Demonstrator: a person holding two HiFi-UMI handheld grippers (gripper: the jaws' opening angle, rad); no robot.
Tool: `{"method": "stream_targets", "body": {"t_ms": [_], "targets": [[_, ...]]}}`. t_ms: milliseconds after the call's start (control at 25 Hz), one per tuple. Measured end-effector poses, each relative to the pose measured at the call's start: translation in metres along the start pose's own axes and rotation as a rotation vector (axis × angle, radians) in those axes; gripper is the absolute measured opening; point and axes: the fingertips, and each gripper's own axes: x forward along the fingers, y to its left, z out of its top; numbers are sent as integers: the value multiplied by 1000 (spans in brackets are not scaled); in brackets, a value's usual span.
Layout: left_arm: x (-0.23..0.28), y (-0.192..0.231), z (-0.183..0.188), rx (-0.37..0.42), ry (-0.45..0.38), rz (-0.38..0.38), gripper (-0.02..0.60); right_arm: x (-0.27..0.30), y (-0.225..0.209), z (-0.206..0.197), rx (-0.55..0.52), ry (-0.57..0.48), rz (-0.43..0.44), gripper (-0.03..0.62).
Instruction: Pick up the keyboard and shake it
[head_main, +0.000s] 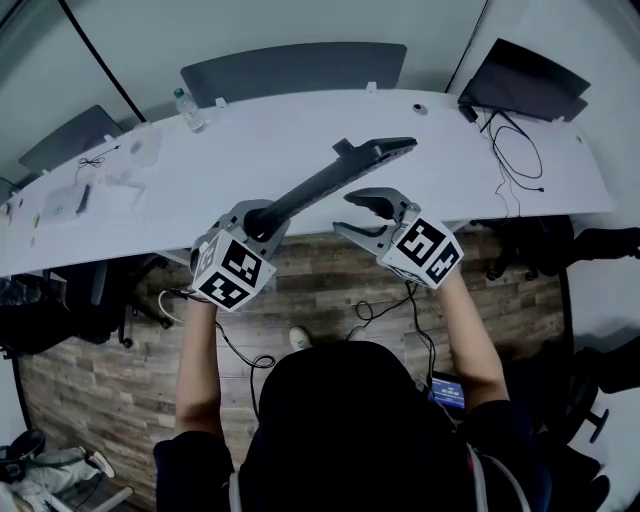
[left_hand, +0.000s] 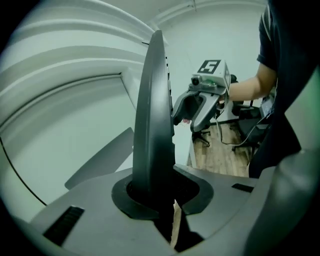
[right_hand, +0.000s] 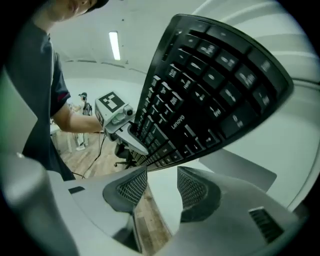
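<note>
Desk (head_main: 300, 130): white, long and curved; small water bottle (head_main: 190, 110) toward the left end, well apart from the work.
Left tongs (head_main: 262, 222): pinching the near short end of the keyboard, pads pressed on its thin body; the only grip on it.
Keyboard (head_main: 330, 180): black, full-size, lifted clear of the desk and hanging in the air over its near edge.
Facing: turned on edge, key face toward the right tongs, plain back toward the left.
Long axis: from the left tongs slanting away and to the right across the desk, free end farthest from the person.
Handling: judged light, stiff, hard plastic, a little slick; held by one end, likely to lever and twist in the pinch once shaken.
Where to hold: judged best on the bare frame, one pinch toward each end, off the keycaps, which could pop loose under pressure.
Right tongs (head_main: 345, 213): spread wide, nothing between them, near the keyboard's middle and not touching it.
Far right: dark laptop (head_main: 525, 80) on the desk's end, looped cables (head_main: 515, 150) just beside it.
</note>
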Motion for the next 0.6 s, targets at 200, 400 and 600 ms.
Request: {"method": "stream_targets", "body": {"t_ms": [200, 400, 600], "targets": [[5, 8, -11, 68, 73, 46, 83, -5, 14, 7, -135, 60, -40, 198], [7, 16, -22, 164, 162, 91, 83, -11, 32, 33, -359, 104, -90, 196], [10, 16, -25, 248, 229, 111, 83, -17, 42, 49, -467, 117, -125, 174]]}}
